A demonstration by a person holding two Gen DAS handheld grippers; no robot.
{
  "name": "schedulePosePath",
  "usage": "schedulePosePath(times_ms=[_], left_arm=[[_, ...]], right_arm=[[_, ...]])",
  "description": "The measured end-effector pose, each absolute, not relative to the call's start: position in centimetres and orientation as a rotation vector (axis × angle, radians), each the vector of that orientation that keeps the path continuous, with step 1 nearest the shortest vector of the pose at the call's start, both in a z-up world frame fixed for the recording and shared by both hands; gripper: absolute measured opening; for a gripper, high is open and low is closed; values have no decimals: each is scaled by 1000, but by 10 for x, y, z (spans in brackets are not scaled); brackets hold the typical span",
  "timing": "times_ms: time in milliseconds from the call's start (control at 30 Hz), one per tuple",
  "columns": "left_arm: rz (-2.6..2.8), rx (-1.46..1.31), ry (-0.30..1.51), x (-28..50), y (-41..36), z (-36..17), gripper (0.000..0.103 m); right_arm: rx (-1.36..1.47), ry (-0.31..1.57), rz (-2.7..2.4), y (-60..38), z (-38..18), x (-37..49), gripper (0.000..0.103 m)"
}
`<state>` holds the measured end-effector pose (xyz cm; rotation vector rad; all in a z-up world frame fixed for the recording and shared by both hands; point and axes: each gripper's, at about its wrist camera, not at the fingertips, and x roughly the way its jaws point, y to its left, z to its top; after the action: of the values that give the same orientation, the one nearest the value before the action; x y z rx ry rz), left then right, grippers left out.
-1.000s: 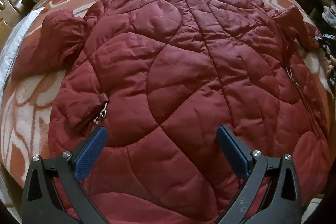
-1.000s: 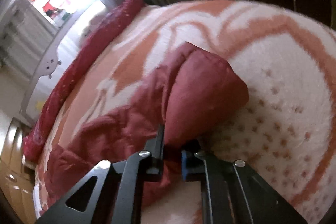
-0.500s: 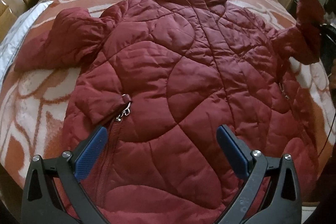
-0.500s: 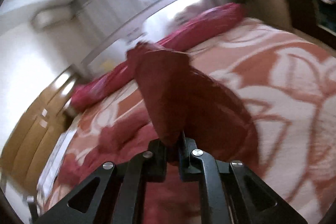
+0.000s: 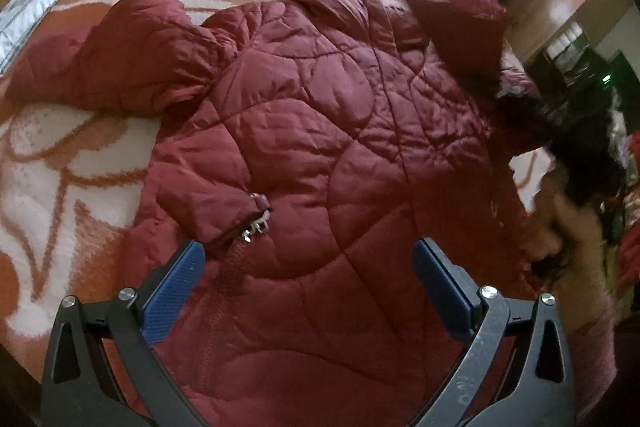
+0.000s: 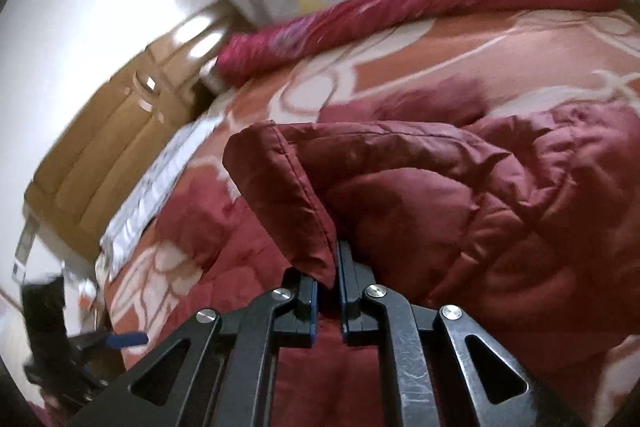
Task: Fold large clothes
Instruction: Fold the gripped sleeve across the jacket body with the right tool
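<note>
Left wrist view: a maroon quilted jacket (image 5: pixel 320 131) lies spread on a patterned bedspread (image 5: pixel 60 167), collar away from the camera, its far sleeve (image 5: pixel 104 67) stretched out leftward. The left gripper (image 5: pixel 308 283) hovers spread wide and empty over the hem. To the right, the right gripper (image 6: pixel 328 301), clamped on the other sleeve's cuff (image 6: pixel 288 203), holds it raised above the jacket's body, likely to fold inward.
</note>
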<state>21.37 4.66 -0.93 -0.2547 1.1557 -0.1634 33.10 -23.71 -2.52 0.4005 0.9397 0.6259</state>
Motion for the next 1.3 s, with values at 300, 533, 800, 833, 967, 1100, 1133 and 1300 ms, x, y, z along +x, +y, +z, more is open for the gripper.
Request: schedulePosePath(times_ms=[300, 533, 800, 833, 967, 1100, 1133, 1300], left_arm=[[-205, -402, 1143, 245, 84, -17, 103], [-234, -502, 1165, 293, 99, -31, 103], [-348, -544, 1270, 356, 71, -68, 103], [-353, -530, 1275, 359, 68, -70, 101], [-381, -442, 1271, 367, 48, -75, 46], [-405, -365, 1224, 359, 46, -59, 17], [-399, -330, 1197, 355, 49, -49, 15], [-318, -168, 1097, 349, 73, -14, 15]], right_arm=[[303, 1045, 711, -161, -49, 325, 8], [248, 1100, 776, -123, -59, 316, 62], [273, 1095, 793, -132, -60, 299, 63], [282, 1096, 793, -134, -60, 297, 63], [312, 1095, 766, -152, -55, 285, 63], [365, 1069, 699, -185, -44, 272, 64], [391, 1043, 678, -199, -38, 269, 64], [451, 912, 520, -259, -16, 269, 64]])
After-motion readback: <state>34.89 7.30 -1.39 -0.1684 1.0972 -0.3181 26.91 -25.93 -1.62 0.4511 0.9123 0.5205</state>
